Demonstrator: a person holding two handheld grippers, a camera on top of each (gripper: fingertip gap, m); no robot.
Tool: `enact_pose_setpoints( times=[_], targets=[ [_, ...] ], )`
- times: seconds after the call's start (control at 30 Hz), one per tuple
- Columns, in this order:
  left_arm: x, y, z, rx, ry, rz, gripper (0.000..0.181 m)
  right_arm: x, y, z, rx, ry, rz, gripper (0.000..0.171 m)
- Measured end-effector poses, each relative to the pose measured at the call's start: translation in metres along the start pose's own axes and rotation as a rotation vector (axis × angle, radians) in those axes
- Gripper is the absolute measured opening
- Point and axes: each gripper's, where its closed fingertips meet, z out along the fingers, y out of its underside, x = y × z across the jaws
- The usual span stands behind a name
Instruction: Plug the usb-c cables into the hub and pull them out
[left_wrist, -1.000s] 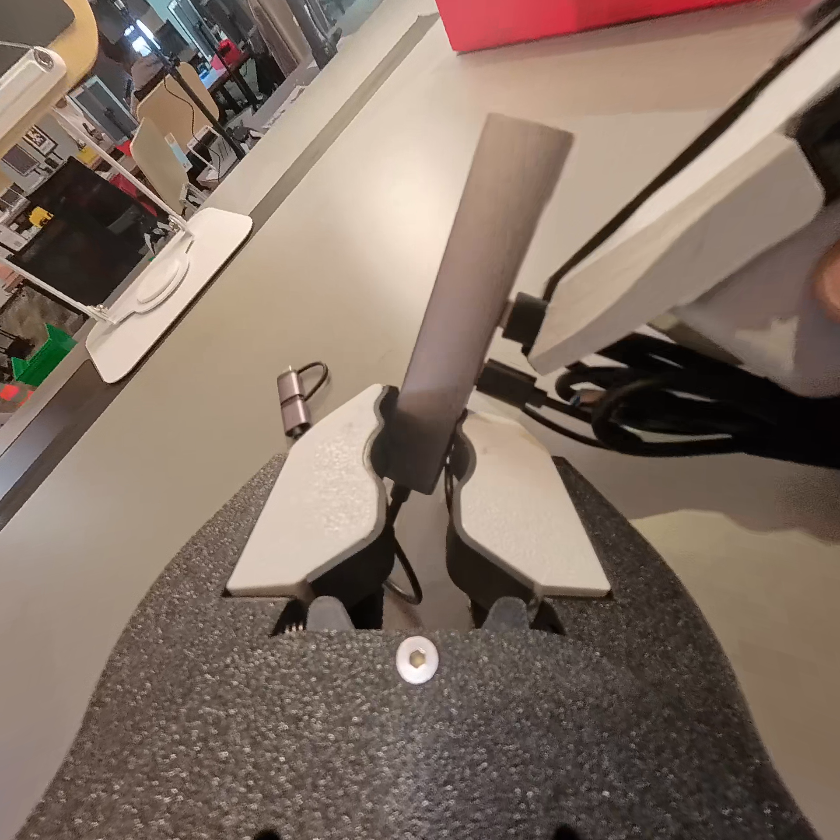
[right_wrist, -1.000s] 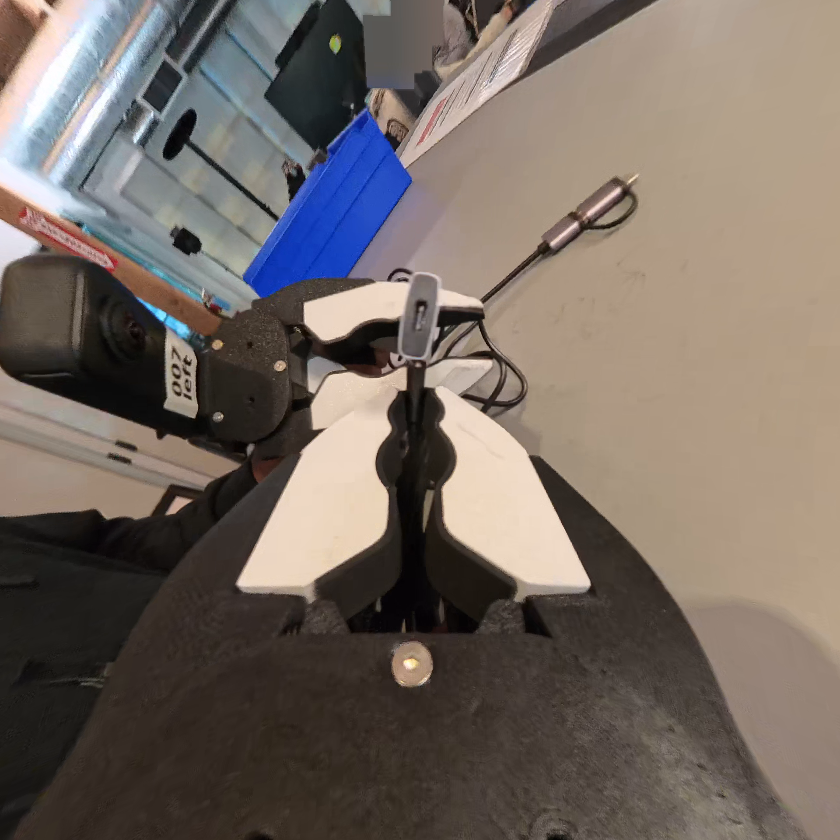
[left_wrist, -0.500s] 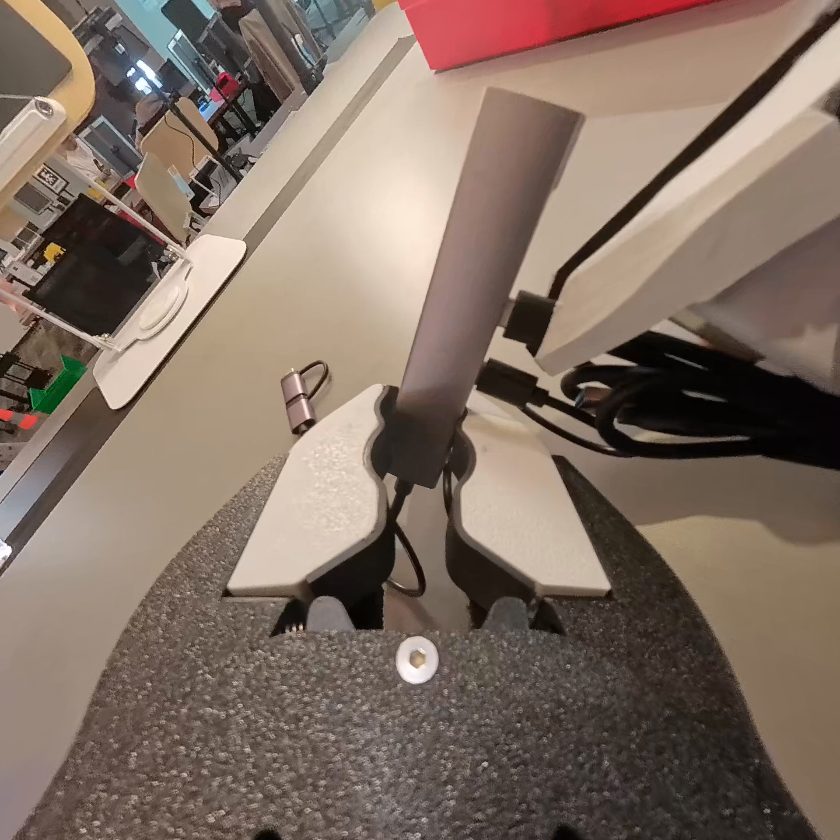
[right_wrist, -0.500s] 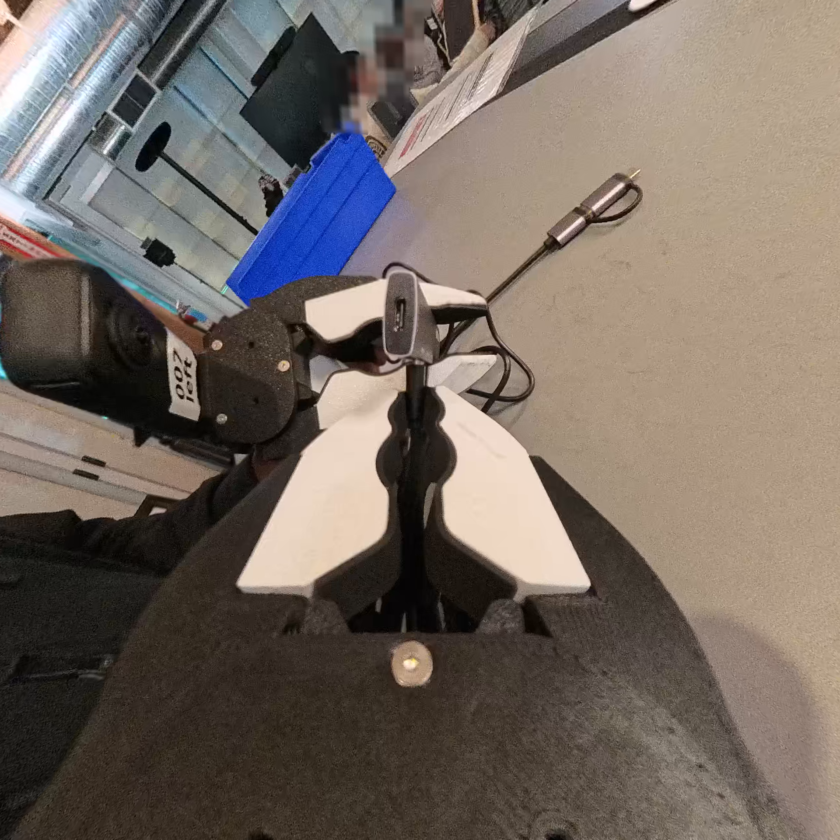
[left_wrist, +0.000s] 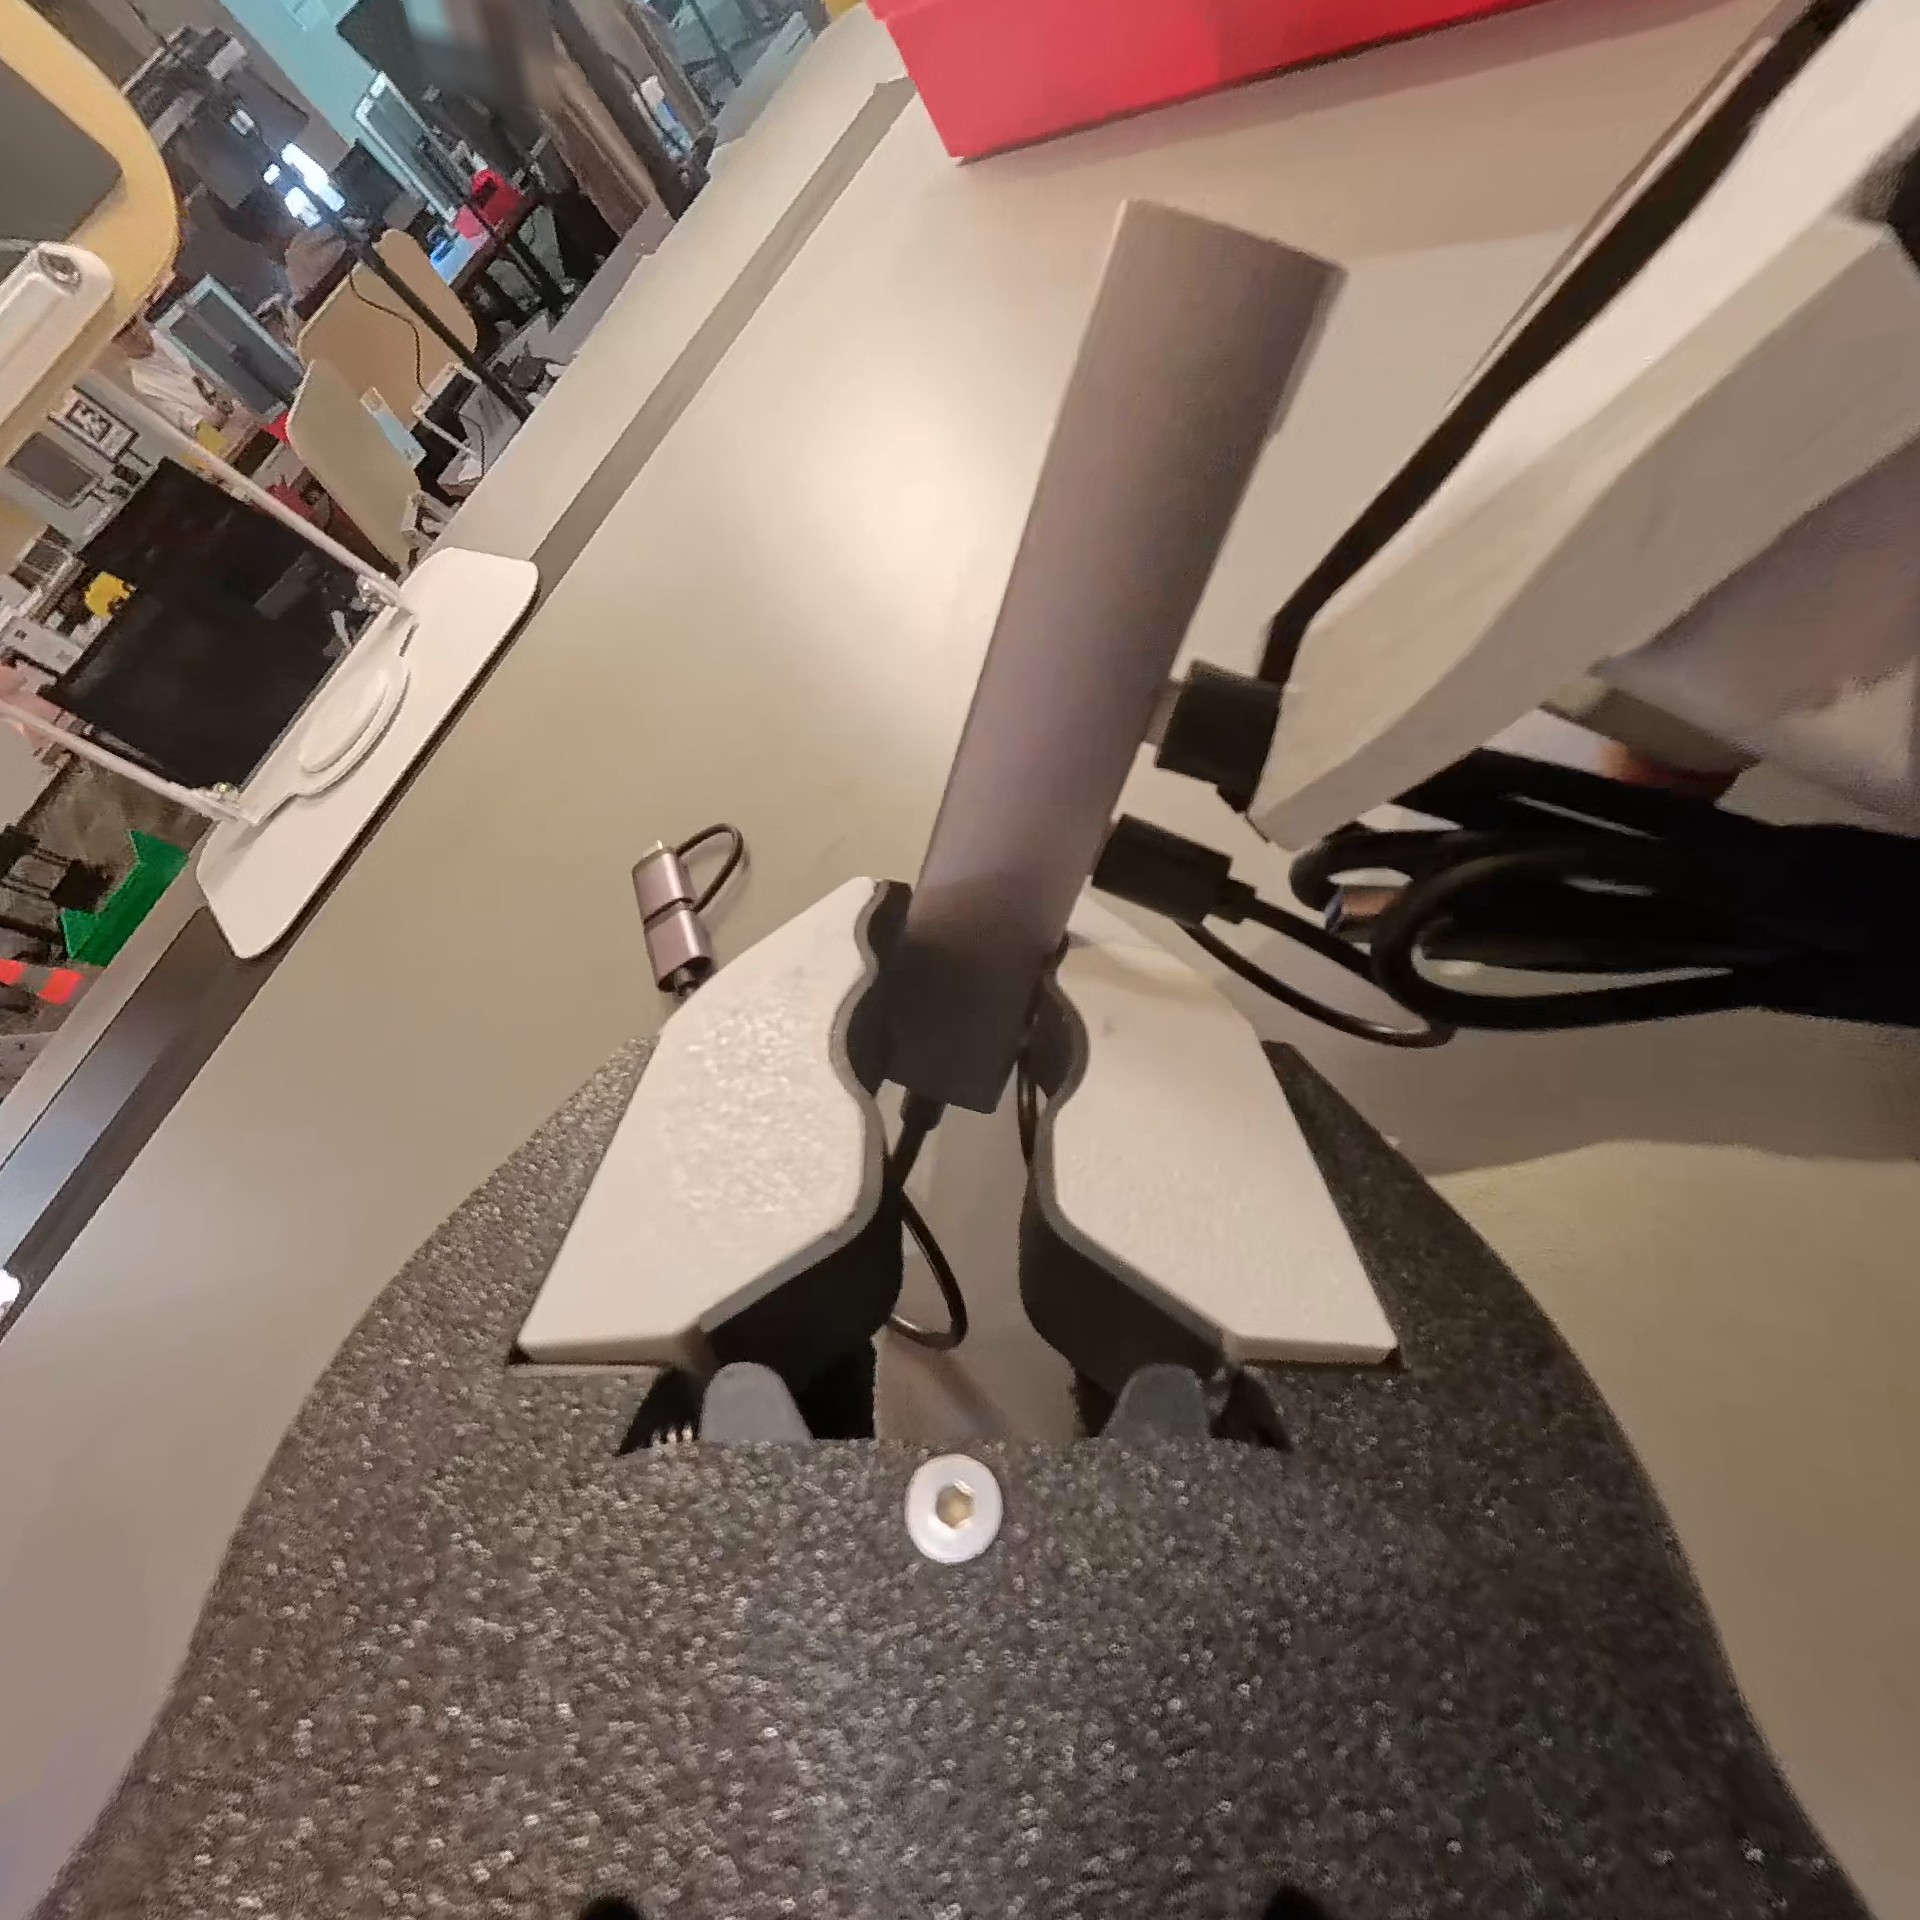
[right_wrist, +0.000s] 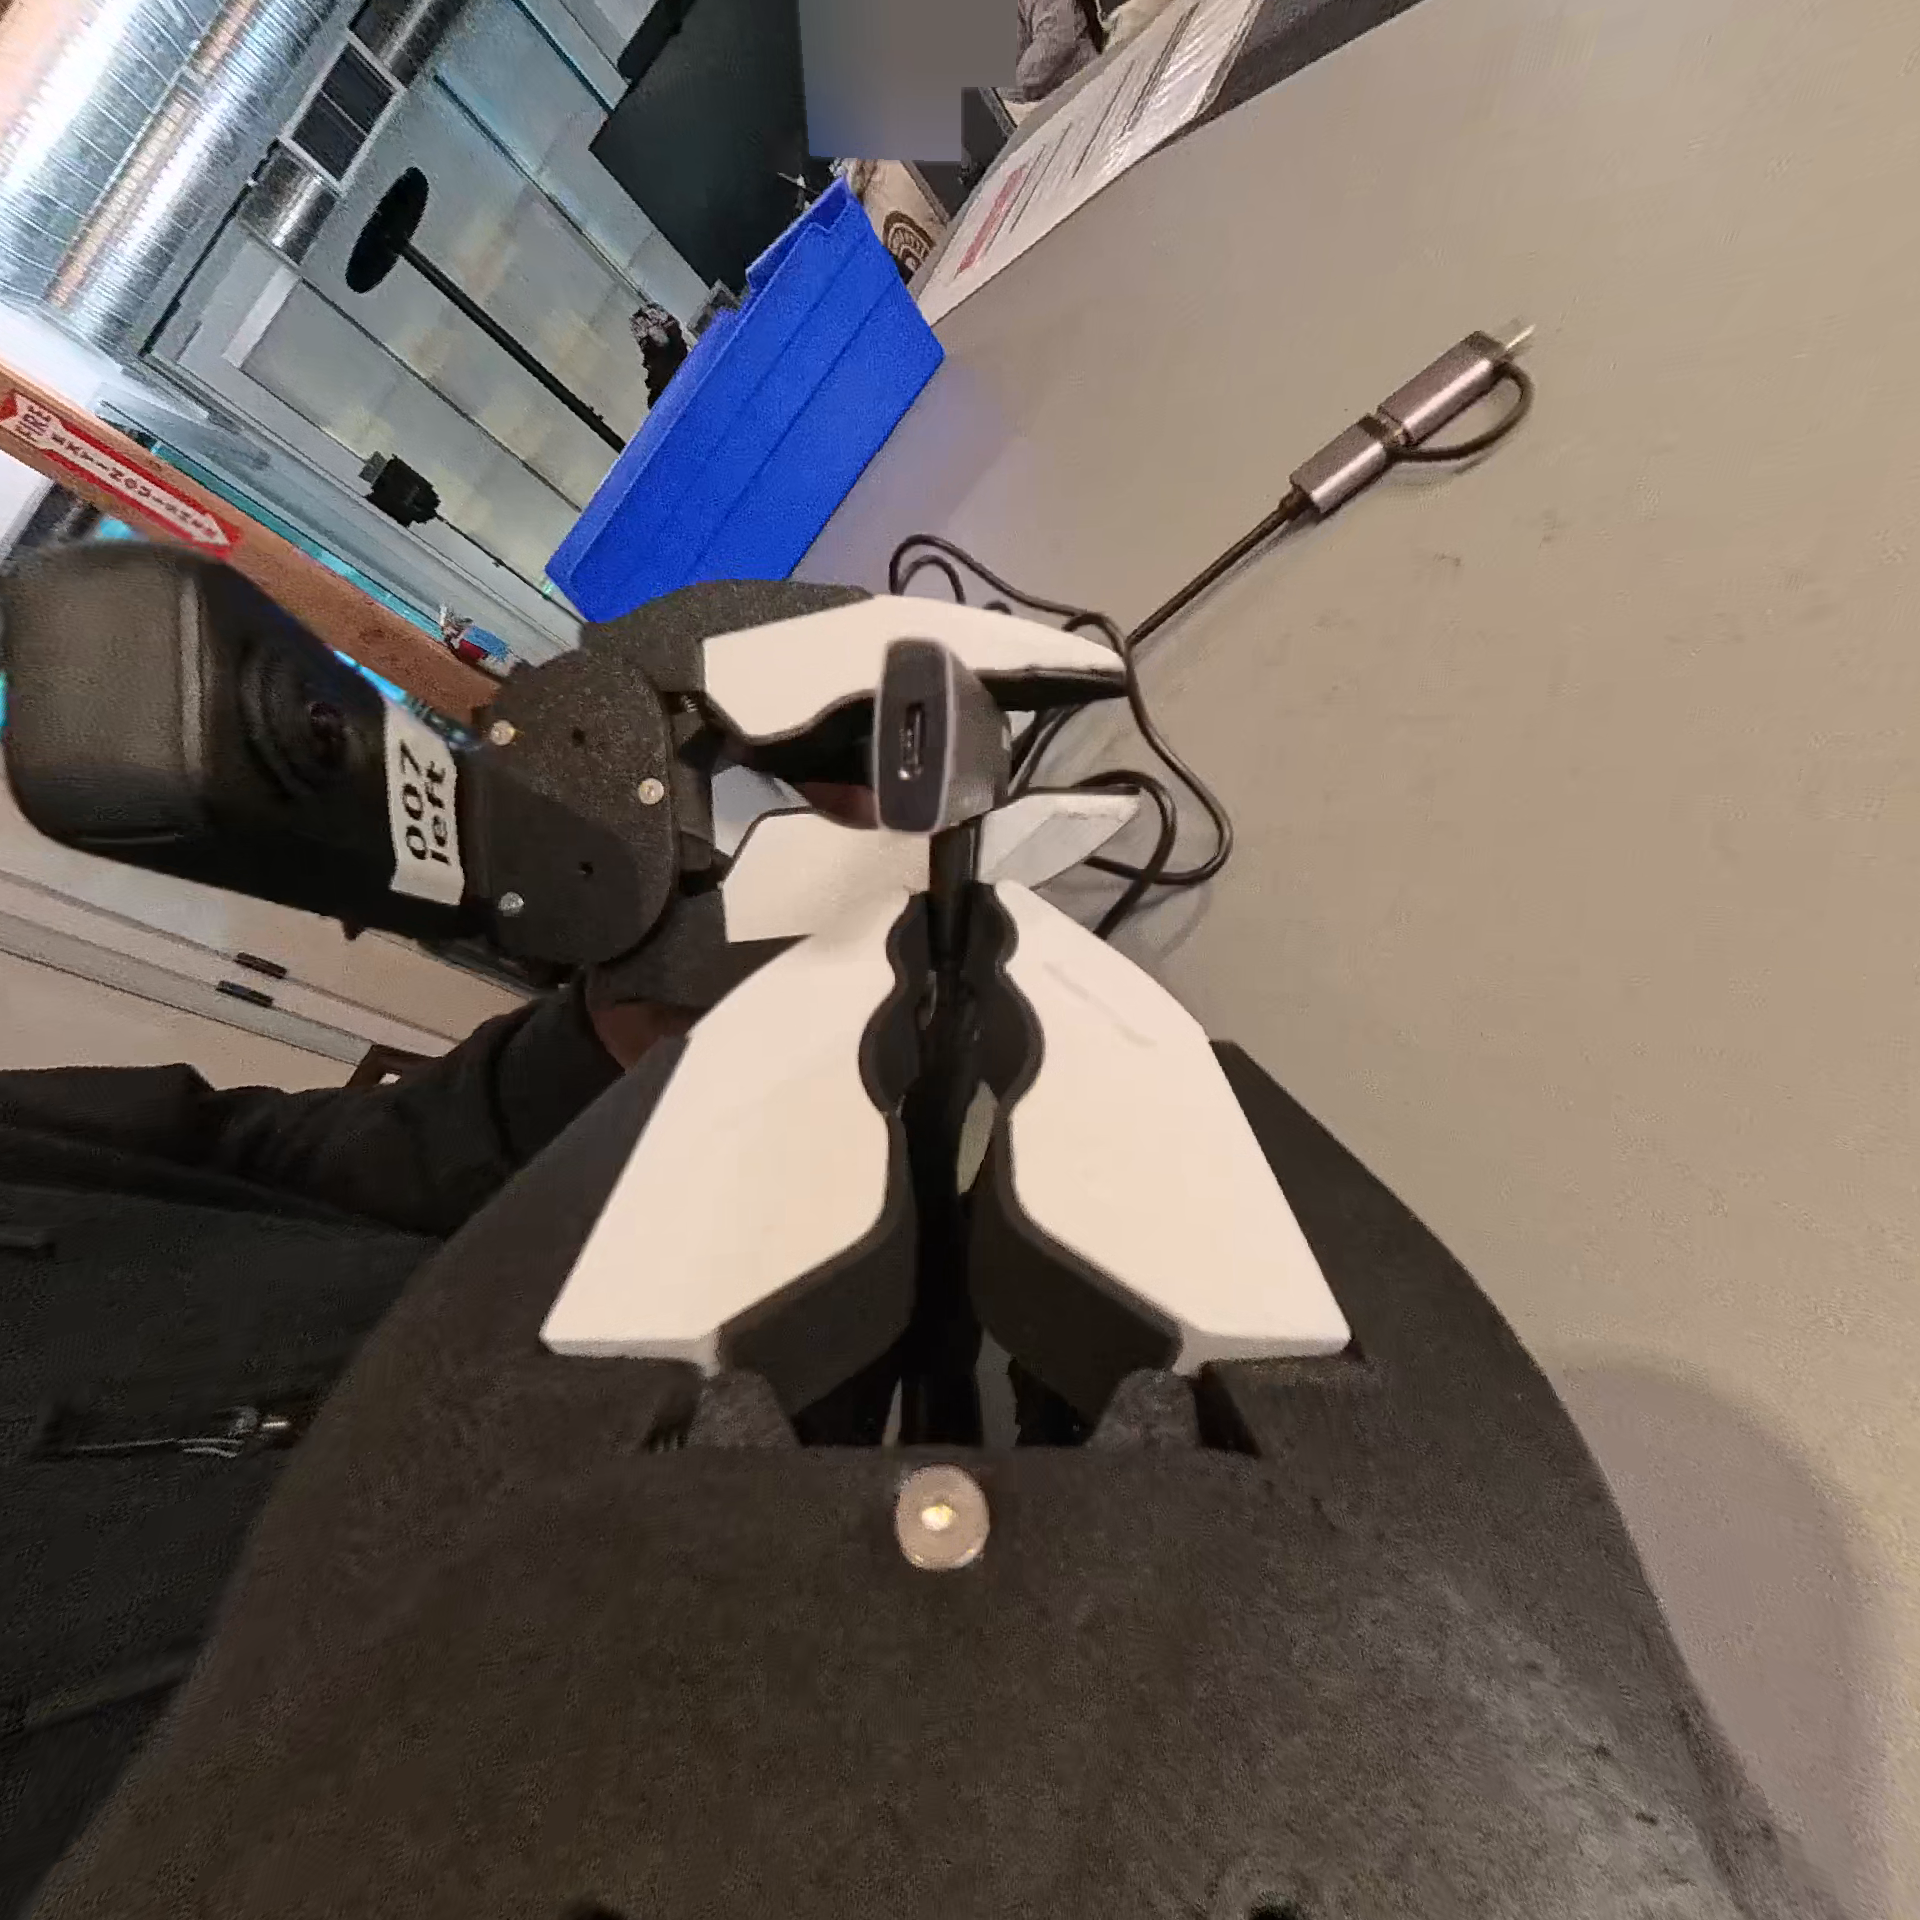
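Observation:
In the left wrist view my left gripper (left_wrist: 961, 935) is shut on the near end of a grey bar-shaped hub (left_wrist: 1132, 540), which stands tilted up off the table. My right gripper (left_wrist: 1262, 743) comes in from the right, shut on a black usb-c plug (left_wrist: 1216, 727) whose tip meets the hub's right side. A second black plug (left_wrist: 1164, 862) sits in the hub just below it. In the right wrist view my right gripper (right_wrist: 951, 894) is shut on the black cable, right under the hub's end (right_wrist: 925, 738). The left gripper (right_wrist: 1081, 743) holds the hub from the left.
The hub's own lead ends in a grey adapter (left_wrist: 675, 914) lying on the table (left_wrist: 727, 520), also in the right wrist view (right_wrist: 1392, 436). Black cable coils (left_wrist: 1558, 935) lie to the right. A red box (left_wrist: 1143, 62), a white stand base (left_wrist: 353, 727) and a blue bin (right_wrist: 748, 416) stand at the edges. About 6 cm separates my left fingertips from my right.
Both grippers keep their hold. The hub has turned slightly, so its end face with the port shows more fully in the right wrist view. The plug stays at the hub's side.

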Motion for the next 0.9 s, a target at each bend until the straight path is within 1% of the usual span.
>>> enact_pose_setpoints(
  times=[0.07, 0.17, 0.23, 0.37, 0.43, 0.5, 0.57, 0.7, 0.77, 0.9],
  targets=[
    [0.005, -0.005, 0.0, 0.02, 0.011, 0.006, 0.023, 0.006, -0.008, -0.008, 0.001, -0.006, -0.022, 0.009],
    [0.001, -0.006, 0.003, 0.013, 0.001, -0.029, 0.022, 0.011, -0.016, -0.008, 0.05, -0.021, 0.038, 0.008],
    [-0.002, -0.003, 0.001, 0.006, -0.012, -0.036, 0.023, 0.008, -0.012, -0.004, 0.076, -0.01, 0.063, 0.008],
    [-0.004, 0.0, 0.001, -0.014, -0.023, -0.04, 0.025, 0.002, -0.004, 0.001, 0.087, 0.058, 0.026, 0.009],
    [-0.003, 0.001, 0.002, -0.02, -0.022, -0.034, 0.024, 0.004, -0.005, 0.0, 0.085, 0.064, 0.024, 0.009],
    [0.001, -0.001, 0.002, -0.019, -0.01, -0.028, 0.023, 0.009, -0.009, -0.005, 0.063, 0.062, -0.011, 0.008],
    [0.004, -0.002, 0.003, -0.019, -0.003, -0.019, 0.022, 0.013, -0.012, -0.008, 0.021, 0.023, -0.019, 0.009],
    [0.011, -0.002, 0.003, -0.027, 0.017, 0.021, 0.022, 0.018, -0.005, -0.013, -0.139, -0.059, -0.059, 0.009],
    [0.011, -0.003, 0.003, -0.024, 0.011, 0.025, 0.022, 0.019, -0.005, -0.015, -0.183, -0.08, -0.077, 0.009],
    [-0.002, 0.004, 0.003, -0.054, -0.03, -0.044, 0.022, 0.016, -0.008, -0.001, -0.088, -0.063, 0.035, 0.008]
  ],
)
